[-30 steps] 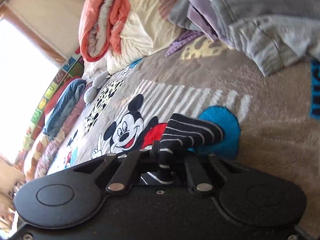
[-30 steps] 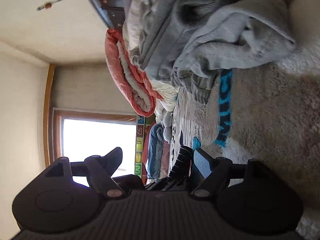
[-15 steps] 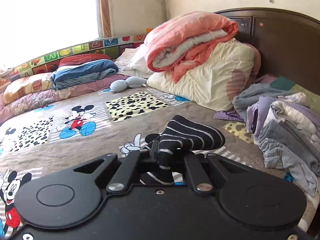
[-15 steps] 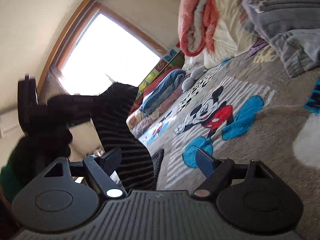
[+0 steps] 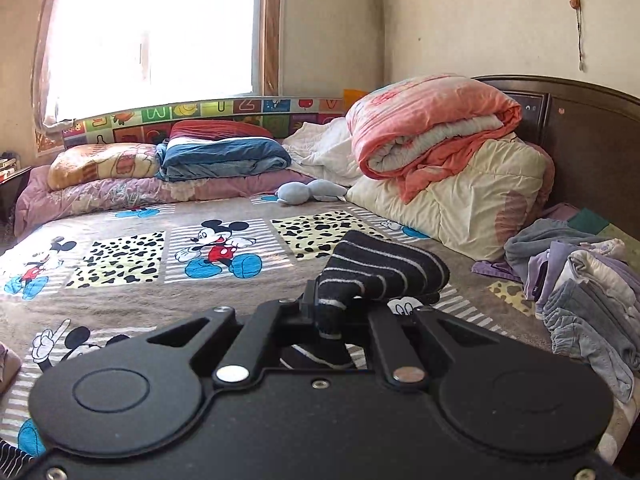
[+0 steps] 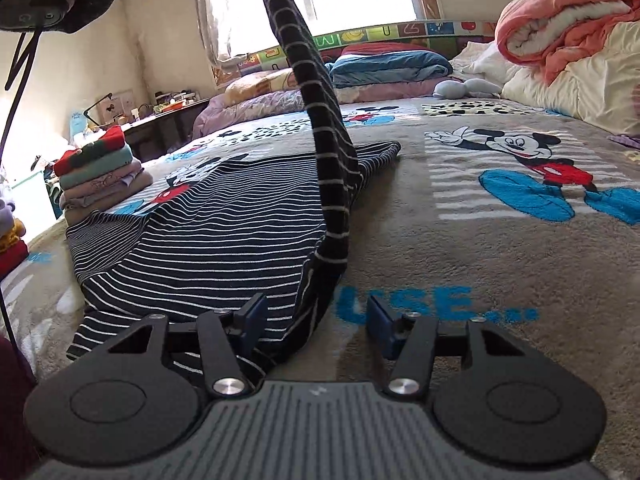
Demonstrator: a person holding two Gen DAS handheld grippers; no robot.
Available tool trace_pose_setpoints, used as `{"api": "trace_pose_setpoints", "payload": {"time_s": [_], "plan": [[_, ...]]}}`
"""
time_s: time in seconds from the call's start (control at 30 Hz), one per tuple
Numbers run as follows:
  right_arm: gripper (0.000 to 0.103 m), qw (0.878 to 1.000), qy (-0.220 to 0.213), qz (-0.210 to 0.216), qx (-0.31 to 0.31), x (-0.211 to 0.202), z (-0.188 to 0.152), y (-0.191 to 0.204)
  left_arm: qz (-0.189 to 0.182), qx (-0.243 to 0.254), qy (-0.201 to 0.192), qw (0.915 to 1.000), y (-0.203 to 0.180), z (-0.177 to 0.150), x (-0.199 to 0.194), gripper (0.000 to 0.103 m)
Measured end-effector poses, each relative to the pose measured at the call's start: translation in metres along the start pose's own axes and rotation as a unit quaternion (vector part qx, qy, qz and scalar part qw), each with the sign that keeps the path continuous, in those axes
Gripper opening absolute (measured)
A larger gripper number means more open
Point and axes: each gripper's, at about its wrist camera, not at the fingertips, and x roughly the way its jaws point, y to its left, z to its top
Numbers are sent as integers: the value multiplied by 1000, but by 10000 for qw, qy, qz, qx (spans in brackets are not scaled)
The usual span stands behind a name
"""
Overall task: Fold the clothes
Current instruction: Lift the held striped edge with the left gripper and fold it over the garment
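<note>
Sunlit from a wide window, the bed is covered by a grey blanket (image 6: 460, 240) printed with cartoon mice, and the black striped garment (image 6: 208, 240) lies spread across its near left part. One sleeve rises from it as a taut strip out of the top of the right wrist view; in the left wrist view the left gripper (image 5: 340, 312) is clamped on that bunched sleeve end, held above the blanket. The right gripper (image 6: 316, 320) sits low at the garment's near edge with its blue pads spread wide, fabric lying between them but not pinched. Bare blanket stretches to the right of the garment, blue letters "USE..." (image 6: 436, 304) readable there. A folded stack (image 6: 100, 168) stands at the left bed edge; loose clothes (image 5: 580, 280) crowd the headboard side.
</note>
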Motion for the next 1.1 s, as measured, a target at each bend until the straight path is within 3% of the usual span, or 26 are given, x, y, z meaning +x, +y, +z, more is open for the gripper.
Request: {"api": "trace_pose_setpoints", "payload": {"time_s": [0.17, 0.37, 0.53, 1.1], "plan": [[47, 9990, 16, -247, -367, 5, -5, 15, 5, -385, -132, 9992, 39, -19, -18, 2], [47, 9962, 18, -402, -770, 9, -10, 27, 388, -531, -396, 9970, 76, -53, -37, 2], [47, 9933, 4, -483, -1053, 10, -14, 34, 482, -1004, -463, 9927, 109, -82, -39, 2], [47, 9826, -63, -641, -1742, 8, -17, 47, 573, -2041, -448, 9763, 167, -129, -43, 2]]}}
